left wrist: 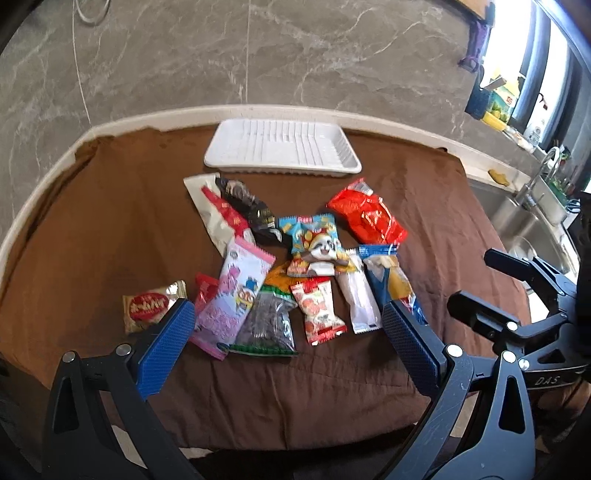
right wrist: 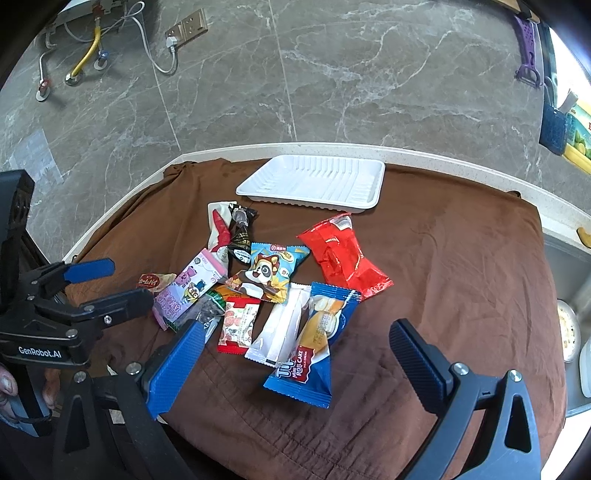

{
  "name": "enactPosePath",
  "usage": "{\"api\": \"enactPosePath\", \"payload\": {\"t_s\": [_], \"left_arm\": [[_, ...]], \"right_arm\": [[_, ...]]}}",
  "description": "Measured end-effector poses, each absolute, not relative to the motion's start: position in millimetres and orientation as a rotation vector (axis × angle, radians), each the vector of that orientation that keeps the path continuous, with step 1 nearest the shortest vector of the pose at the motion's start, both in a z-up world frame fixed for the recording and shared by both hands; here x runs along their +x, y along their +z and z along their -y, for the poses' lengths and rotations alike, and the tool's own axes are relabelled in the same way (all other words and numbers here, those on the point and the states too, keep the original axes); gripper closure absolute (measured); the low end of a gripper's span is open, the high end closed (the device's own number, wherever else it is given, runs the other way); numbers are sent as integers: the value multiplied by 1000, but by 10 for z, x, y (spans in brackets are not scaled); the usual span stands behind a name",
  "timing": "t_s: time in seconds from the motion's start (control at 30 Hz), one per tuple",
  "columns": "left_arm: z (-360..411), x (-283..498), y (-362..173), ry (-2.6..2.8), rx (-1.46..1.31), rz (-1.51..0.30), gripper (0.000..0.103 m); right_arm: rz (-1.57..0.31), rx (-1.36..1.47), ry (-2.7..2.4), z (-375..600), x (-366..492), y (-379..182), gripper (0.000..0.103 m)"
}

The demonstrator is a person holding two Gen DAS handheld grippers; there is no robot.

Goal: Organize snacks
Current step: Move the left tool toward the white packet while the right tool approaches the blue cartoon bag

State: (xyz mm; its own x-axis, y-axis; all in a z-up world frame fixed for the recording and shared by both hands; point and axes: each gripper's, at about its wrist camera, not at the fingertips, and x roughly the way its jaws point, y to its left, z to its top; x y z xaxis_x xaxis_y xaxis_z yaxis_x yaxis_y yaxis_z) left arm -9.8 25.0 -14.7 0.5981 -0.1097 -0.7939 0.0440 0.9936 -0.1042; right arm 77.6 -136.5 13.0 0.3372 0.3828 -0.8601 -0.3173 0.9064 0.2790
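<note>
Several snack packets lie in a loose pile on a brown cloth. Among them are a red packet, a panda packet, a blue roll cake packet, a pink cartoon packet and a gold-and-red packet. A bare white tray sits behind the pile. My left gripper hovers open over the pile's near edge, holding nothing. My right gripper is open above the roll cake packet, also holding nothing.
A marble wall rises behind the white counter rim. At the right are a steel sink and a faucet. A wall socket with cables and pipes sits at the upper left.
</note>
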Motion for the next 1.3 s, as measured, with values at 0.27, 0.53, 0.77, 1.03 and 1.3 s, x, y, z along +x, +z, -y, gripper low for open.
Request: {"api": "enactPosePath", "payload": {"t_s": [0.27, 0.53, 0.77, 1.03, 1.3], "left_arm": [[-546, -2, -301, -82, -210, -973, 1], [-784, 157, -459, -53, -282, -1015, 2], [-797, 395, -558, -75, -242, -1039, 18], [-891, 738, -709, -68, -206, -1055, 22], [-1088, 1217, -820, -59, -197, -1064, 22]], "right_arm": [[-1154, 48, 459, 1317, 827, 73, 1], [-1189, 41, 438, 1324, 938, -63, 1], [-1240, 51, 429, 1310, 1043, -221, 1], [-1266, 66, 451, 1143, 1236, -305, 1], [-1319, 29, 474, 739, 1610, -506, 4]]}}
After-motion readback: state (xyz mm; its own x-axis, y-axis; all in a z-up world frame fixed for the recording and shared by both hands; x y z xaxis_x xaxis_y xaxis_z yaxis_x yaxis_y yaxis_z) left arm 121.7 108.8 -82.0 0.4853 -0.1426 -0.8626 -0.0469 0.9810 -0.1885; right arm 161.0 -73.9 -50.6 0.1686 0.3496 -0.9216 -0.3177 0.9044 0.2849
